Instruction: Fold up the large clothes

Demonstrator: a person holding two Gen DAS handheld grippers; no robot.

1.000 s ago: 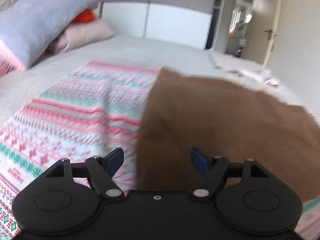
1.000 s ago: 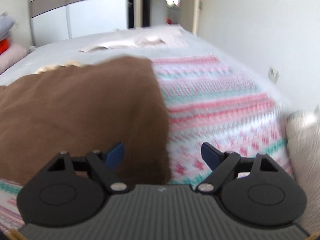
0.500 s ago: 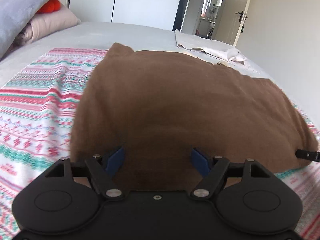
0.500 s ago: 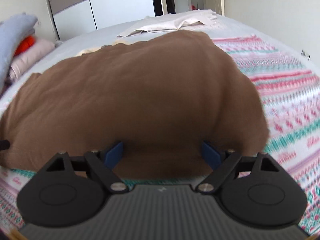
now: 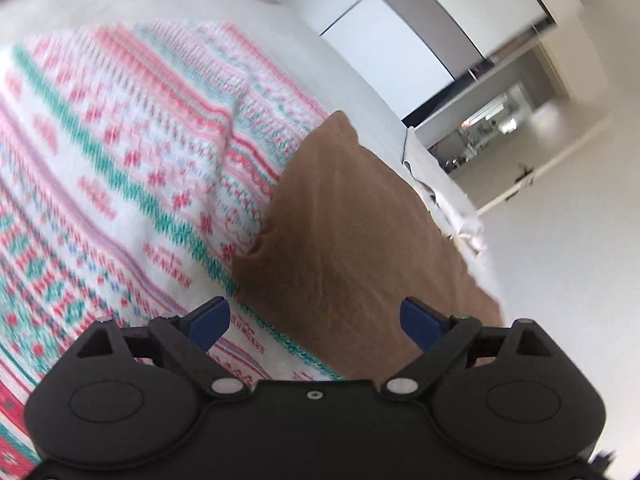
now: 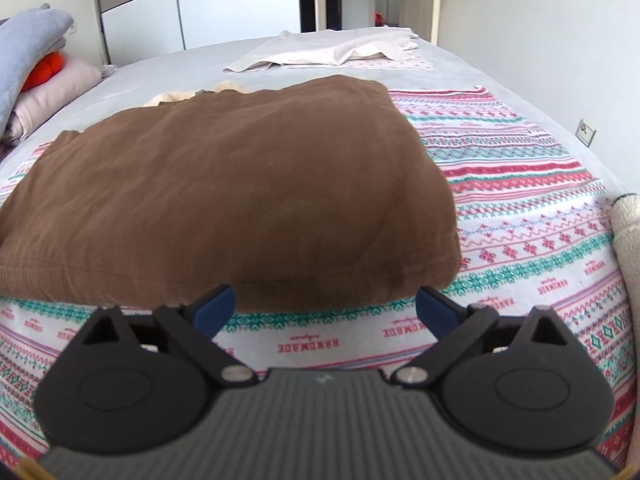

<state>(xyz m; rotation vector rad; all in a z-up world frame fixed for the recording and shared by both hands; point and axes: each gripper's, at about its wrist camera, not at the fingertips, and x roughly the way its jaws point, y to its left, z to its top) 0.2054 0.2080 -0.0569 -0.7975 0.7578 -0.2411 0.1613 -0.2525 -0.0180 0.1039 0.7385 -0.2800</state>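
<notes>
A large brown cloth (image 6: pixel 240 184) lies folded into a wide rectangle on a patterned red, green and white cloth (image 6: pixel 520 184) spread over the bed. In the left wrist view the brown cloth (image 5: pixel 352 232) runs away to the upper right, its near edge between my fingers. My left gripper (image 5: pixel 316 316) is open and empty, tilted, just above the near left part of the brown cloth. My right gripper (image 6: pixel 324 304) is open and empty, level, just short of the brown cloth's near edge.
A white garment (image 6: pixel 340 52) lies at the far end of the grey bed (image 6: pixel 168 72). Pillows and a grey blanket (image 6: pixel 28 52) are piled at the left. A cream knitted item (image 6: pixel 628 248) sits at the right edge. Wardrobe doors (image 6: pixel 200 4) and an open door stand behind.
Both grippers have drawn back from the brown cloth, which now lies flat. The left gripper has rolled and swung left, its view blurred. The right gripper has backed off, so the patterned cloth shows in front.
</notes>
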